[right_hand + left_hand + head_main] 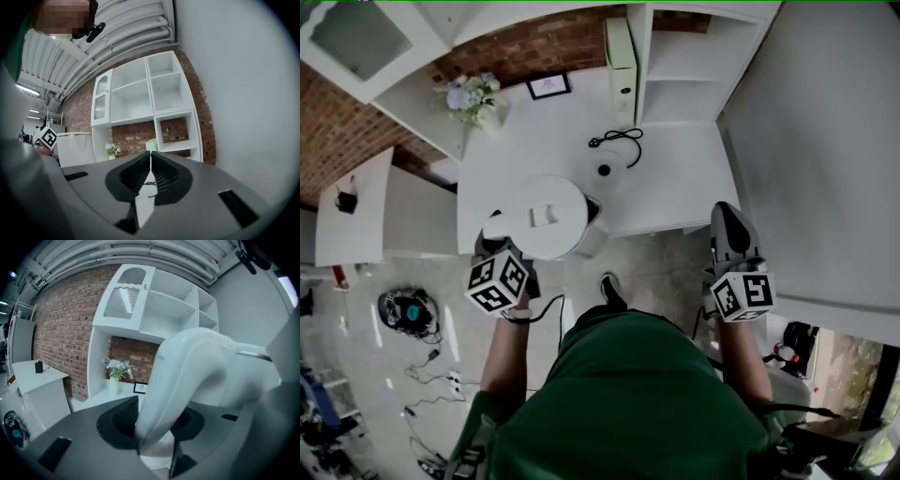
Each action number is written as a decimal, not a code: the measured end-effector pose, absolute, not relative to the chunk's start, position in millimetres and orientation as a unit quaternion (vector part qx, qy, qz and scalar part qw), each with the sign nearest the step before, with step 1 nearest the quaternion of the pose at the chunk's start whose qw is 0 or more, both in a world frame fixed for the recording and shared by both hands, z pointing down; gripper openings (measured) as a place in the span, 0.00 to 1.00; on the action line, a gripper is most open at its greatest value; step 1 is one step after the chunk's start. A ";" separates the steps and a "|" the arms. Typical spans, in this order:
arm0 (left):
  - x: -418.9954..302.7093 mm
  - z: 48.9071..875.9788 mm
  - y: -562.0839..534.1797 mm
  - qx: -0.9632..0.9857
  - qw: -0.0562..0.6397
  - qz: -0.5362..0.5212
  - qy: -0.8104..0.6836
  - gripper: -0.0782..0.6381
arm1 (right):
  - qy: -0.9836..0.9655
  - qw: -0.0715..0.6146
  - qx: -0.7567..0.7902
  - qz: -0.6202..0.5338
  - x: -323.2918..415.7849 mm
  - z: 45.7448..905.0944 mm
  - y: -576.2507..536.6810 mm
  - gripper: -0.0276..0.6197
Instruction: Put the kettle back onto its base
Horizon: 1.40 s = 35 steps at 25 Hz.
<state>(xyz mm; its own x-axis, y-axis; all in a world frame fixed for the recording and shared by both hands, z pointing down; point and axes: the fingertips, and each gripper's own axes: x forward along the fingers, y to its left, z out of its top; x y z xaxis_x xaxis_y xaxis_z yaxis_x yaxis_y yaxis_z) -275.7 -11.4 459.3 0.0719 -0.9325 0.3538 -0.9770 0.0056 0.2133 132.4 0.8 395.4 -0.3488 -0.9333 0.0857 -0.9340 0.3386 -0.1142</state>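
Clamped wide around the handle of the white kettle are the 2 jaws of the left gripper, while those of the right gripper are pressed together with nothing between them. A white counter is seen ahead. The kettle is held at its front left edge, apart from the round base, which is set farther back on the counter, just beside a coiled black cord.
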 end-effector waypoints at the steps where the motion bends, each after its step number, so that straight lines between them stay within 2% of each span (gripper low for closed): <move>1: -275.6 460.2 -19.1 0.706 0.205 0.055 -0.675 0.34 | -0.816 0.003 0.573 0.071 130.6 395.2 -4.7 0.09; 9: -272.8 467.1 -73.9 0.722 0.202 0.056 -0.659 0.34 | -0.809 0.019 0.581 0.087 117.2 411.9 -32.2 0.09; 23: -248.5 495.9 -146.1 0.694 0.207 0.064 -0.687 0.34 | -0.835 0.028 0.542 0.095 137.5 418.0 -121.6 0.09; 35: -234.6 534.7 -198.1 0.692 0.182 0.071 -0.695 0.34 | -0.838 0.048 0.536 0.090 153.4 421.6 -168.1 0.09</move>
<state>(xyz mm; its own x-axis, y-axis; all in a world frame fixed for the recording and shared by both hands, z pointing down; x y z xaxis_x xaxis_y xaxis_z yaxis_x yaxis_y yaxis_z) -234.6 -198.1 534.7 0.0245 -0.9362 0.3507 -0.9877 0.0316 0.1531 153.4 -168.1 421.6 -0.4198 -0.8903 0.1766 -0.9075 0.4082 -0.0993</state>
